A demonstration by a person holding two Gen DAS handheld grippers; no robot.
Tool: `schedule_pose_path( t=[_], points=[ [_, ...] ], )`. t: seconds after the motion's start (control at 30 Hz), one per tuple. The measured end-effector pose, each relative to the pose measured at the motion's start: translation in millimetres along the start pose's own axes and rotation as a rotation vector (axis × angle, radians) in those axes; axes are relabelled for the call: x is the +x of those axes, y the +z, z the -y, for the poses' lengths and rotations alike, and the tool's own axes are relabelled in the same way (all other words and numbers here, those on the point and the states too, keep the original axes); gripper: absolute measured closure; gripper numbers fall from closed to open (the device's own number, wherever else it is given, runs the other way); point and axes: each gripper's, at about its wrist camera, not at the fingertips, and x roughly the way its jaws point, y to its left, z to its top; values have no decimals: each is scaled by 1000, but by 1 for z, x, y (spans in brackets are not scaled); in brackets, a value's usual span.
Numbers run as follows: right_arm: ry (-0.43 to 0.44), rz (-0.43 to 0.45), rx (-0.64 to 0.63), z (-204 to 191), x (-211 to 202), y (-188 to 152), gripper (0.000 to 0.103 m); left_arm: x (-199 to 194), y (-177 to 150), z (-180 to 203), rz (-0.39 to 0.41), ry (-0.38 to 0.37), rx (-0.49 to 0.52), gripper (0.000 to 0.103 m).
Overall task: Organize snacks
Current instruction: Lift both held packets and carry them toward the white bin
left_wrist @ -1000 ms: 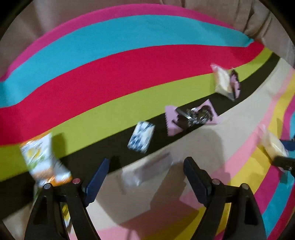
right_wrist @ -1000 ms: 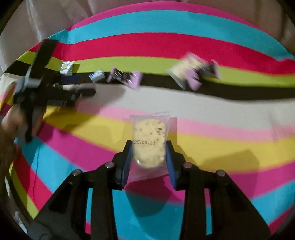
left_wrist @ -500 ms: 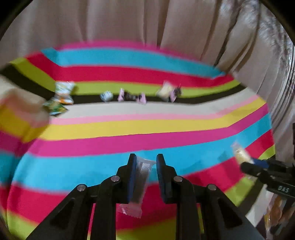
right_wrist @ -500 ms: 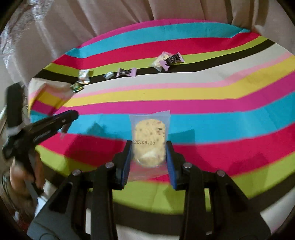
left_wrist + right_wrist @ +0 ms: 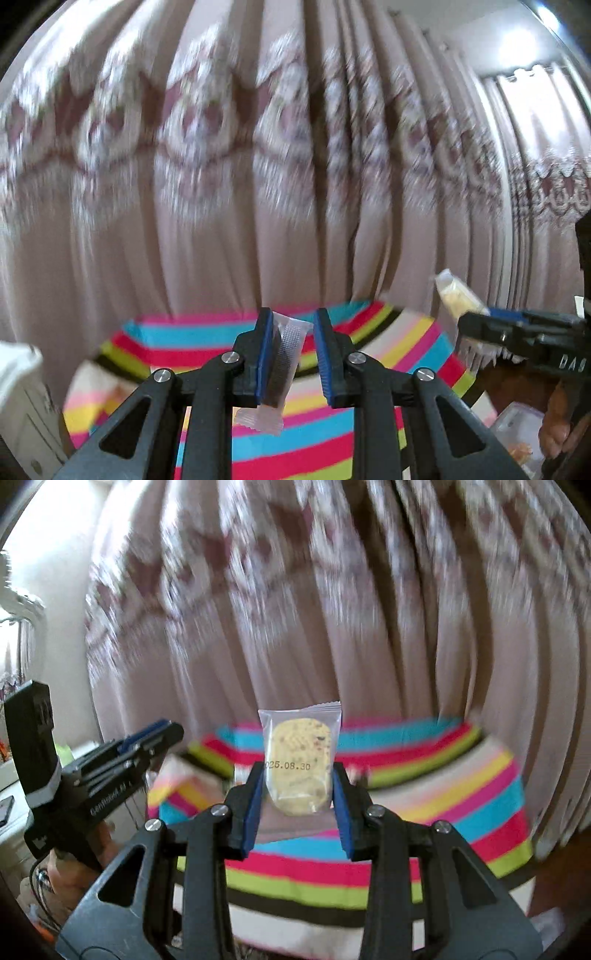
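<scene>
- Both grippers have lifted and tipped up since half a second ago: the striped desk, which filled each view then, now sits low in frame under a wall of blurred curtain.
- Left wrist view: my left gripper (image 5: 292, 354) is partly closed, with a slim clear-wrapped snack (image 5: 283, 363) between its blue pads. Its long axis runs along the fingers, top end pointing away toward the curtain (image 5: 221, 166), crimped tail hanging below. It leans against the left pad; a gap shows on the right side.
- Beyond it lies the striped desk (image 5: 177, 336). At the right edge my right gripper (image 5: 469, 325) shows side-on, carrying a pale packet (image 5: 456, 295).
- Right wrist view: my right gripper (image 5: 298, 797) is clamped on the cookie packet (image 5: 300, 764), both pads pressing its sides. The packet stands upright, long axis along the fingers, sealed edge up, date print facing the camera.
- My left gripper (image 5: 162, 734) reaches in from the left, above the striped desk (image 5: 461, 805); from here I cannot tell what it carries.
</scene>
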Motion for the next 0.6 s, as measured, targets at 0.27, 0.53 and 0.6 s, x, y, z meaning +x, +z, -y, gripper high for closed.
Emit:
schedule_pose_path(
  t=[0.27,0.53,0.6],
  points=[
    [-61,137,-75,-10,-74,24,64,-52,34,46,116,-46,66,79],
    [-172,98,-105,22,-111,8,64,-62,34,107,104,-181,123,79],
    [-217,62,-105,39,-120,-3,64,-55,27,129,67,-255,133,79]
  ],
)
